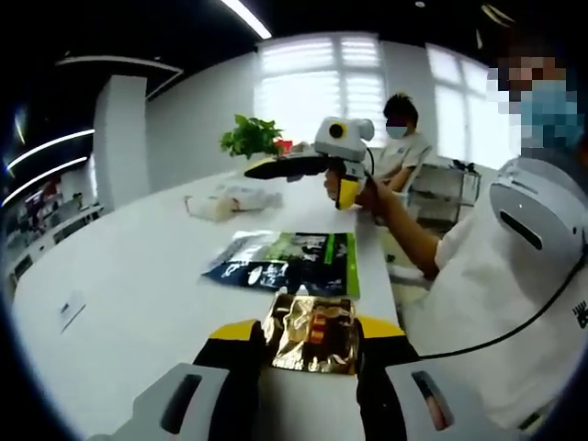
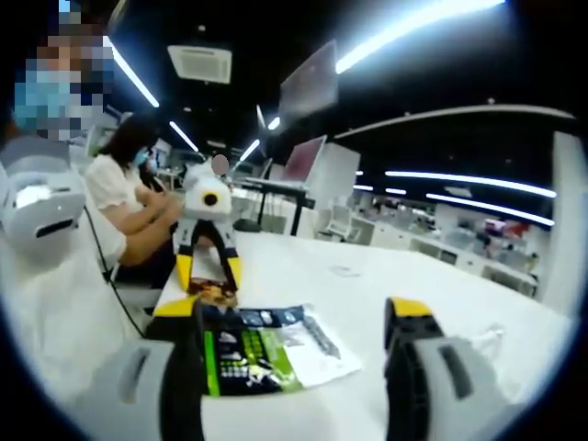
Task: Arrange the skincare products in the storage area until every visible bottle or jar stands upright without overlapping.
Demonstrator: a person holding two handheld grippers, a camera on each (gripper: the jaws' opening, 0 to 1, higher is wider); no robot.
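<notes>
A white table (image 1: pixel 119 266) is seen in both views. Flat sachet packets (image 1: pixel 289 260) lie on it, green and black, near its edge. The left gripper (image 1: pixel 310 344) is closed on a gold foil sachet (image 1: pixel 312 333), held just above the table. The right gripper (image 2: pixel 303 317) is spread wide, empty, raised over the packets (image 2: pixel 266 349).

Glossy foil and film on a smooth white tabletop (image 1: pixel 119 266).
The gold sachet (image 1: pixel 312 333) is crinkled, shiny metallic foil; the green-and-black packet (image 1: pixel 289 262) is glossy printed film; at 11 o'clock from it, a clear plastic bag (image 1: pixel 225 200) looks wrinkled and translucent.
</notes>
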